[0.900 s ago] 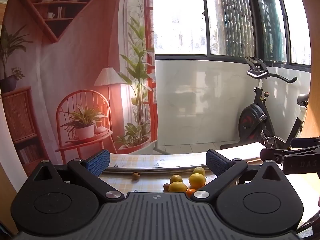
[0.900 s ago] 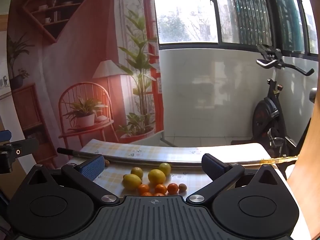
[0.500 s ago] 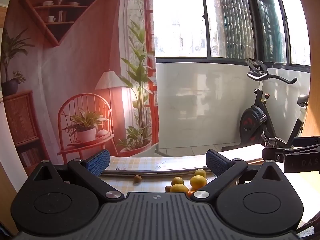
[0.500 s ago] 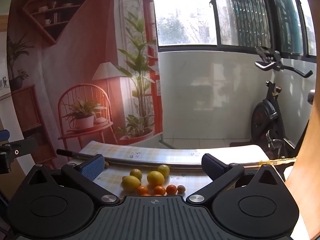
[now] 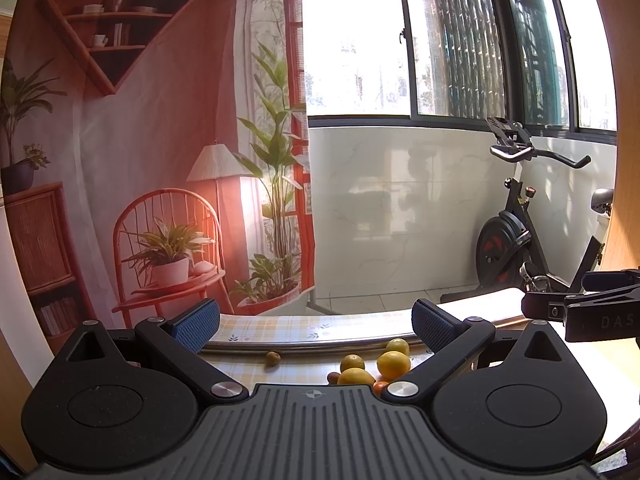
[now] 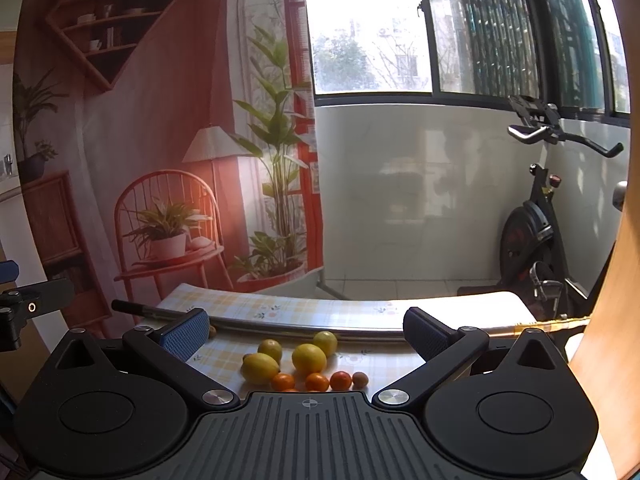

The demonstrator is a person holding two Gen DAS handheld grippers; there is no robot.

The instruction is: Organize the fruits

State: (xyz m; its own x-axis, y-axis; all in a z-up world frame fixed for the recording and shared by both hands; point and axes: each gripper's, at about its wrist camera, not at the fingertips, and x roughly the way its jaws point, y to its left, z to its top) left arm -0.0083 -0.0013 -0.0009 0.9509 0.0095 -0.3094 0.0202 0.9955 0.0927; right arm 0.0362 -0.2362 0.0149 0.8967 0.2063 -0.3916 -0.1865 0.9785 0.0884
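Two black hand-held grippers sit nearest the lenses, each with blue-padded fingers spread wide apart and holding nothing: the left gripper (image 5: 316,318) and the right gripper (image 6: 306,322) both hover low over a tabletop (image 6: 280,312) covered in a pale yellow checked cloth with small flower prints. In the right wrist view, three small round orange fruits (image 6: 316,382) lie in a row just past the gripper body at 12 o'clock, with a small brownish-tan fruit (image 6: 360,379) touching or just beside the row's 3 o'clock end. Just beyond them, four yellow lemons (image 6: 308,358) cluster close together, the farthest one near a long silver metal rod (image 6: 280,326) with a black end that lies across the tabletop. A second small brown round fruit (image 5: 272,358) sits alone at 11 o'clock in the left wrist view, well apart from the cluster and just beside the rod; in that view the lemons lie at 1 o'clock, partly hidden behind the right-hand finger. The right gripper's black frame shows at 3 o'clock in the left view. Beyond the tabletop hangs a printed fabric backdrop (image 5: 140,140) showing a red chair, potted plants, a lamp and a shelf at 10 o'clock. At 2 o'clock a black exercise bike (image 5: 516,240) stands against a white tiled wall below large windows.
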